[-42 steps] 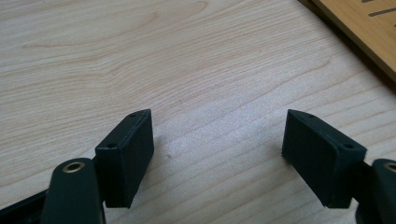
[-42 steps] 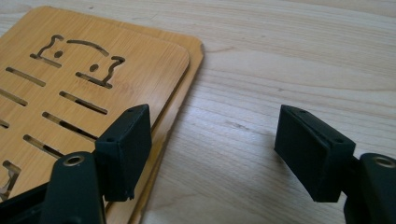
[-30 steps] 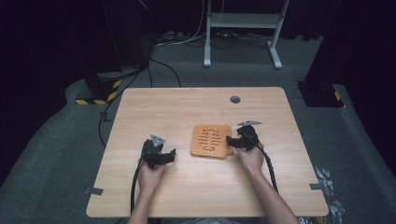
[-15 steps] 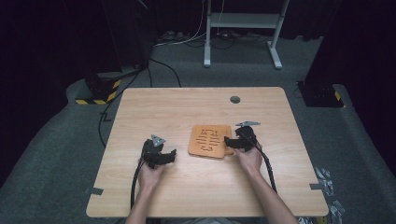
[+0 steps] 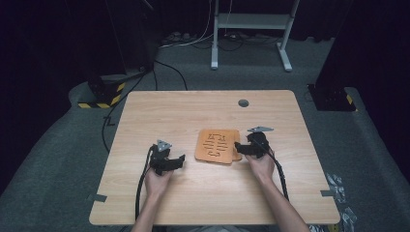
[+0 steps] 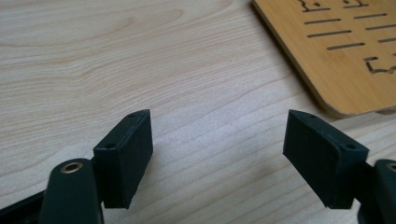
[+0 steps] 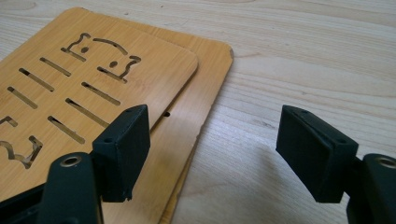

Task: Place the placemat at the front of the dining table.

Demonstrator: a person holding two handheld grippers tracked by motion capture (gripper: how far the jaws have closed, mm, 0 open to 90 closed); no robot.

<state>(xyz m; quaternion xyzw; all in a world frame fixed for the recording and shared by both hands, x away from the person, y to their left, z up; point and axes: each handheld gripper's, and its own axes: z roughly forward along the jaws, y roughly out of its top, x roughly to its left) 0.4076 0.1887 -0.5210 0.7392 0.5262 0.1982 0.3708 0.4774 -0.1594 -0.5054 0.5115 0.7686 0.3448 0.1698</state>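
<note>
R gripper (image 7: 212, 156) jaws wide apart, nothing clamped: one finger (image 7: 123, 149) over the stacked bamboo boards (image 7: 93, 93), other past their right edge, bare table (image 7: 303, 56) under the gap. L gripper (image 6: 217, 158) also apart, empty; boards' corner just beyond its far finger (image 6: 322, 156).

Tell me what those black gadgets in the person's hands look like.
Each hand holds a black tool. The left gripper and right gripper each end in two blocky matte black fingers with small screw holes and a brass-ringed pivot at the base. A grey three-cornered plate sits on top, and a black cable trails back along the forearm. The forearms are bare, with no sleeves.
</note>
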